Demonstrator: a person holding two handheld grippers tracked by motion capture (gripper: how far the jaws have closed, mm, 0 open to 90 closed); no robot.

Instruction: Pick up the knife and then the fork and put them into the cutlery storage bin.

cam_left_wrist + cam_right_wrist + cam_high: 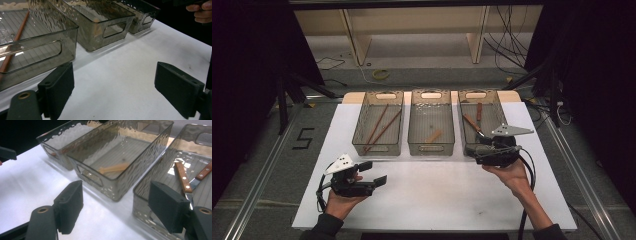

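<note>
- Three smoky clear bins stand in a row at the far side of the white table [437,190], handles facing the person.
- The left bin [378,145] holds two long reddish-brown sticks [382,131] lying lengthwise, slightly crossed toward the near end.
- The middle bin [431,142] has one short pale wooden piece [433,136] lying on its floor near the front; in the right gripper view it shows as a flat tan strip [113,168].
- The right bin [468,107] holds two wooden-handled utensils [472,122]; the right gripper view shows riveted brown handles [183,177] and a metal blade between them.
- The right gripper [484,150] is held over the near end of the right bin, its jaws spread wide with nothing between them, one jaw above the bin's front wall in its own view [120,210].
- The left gripper [374,172] sits low over bare table in front of the left bin, well apart from the other; its jaws are also wide apart and empty [113,92].
- Beyond the table: grey floor, loose cables [507,47], and a wooden shelf frame [357,40].
</note>
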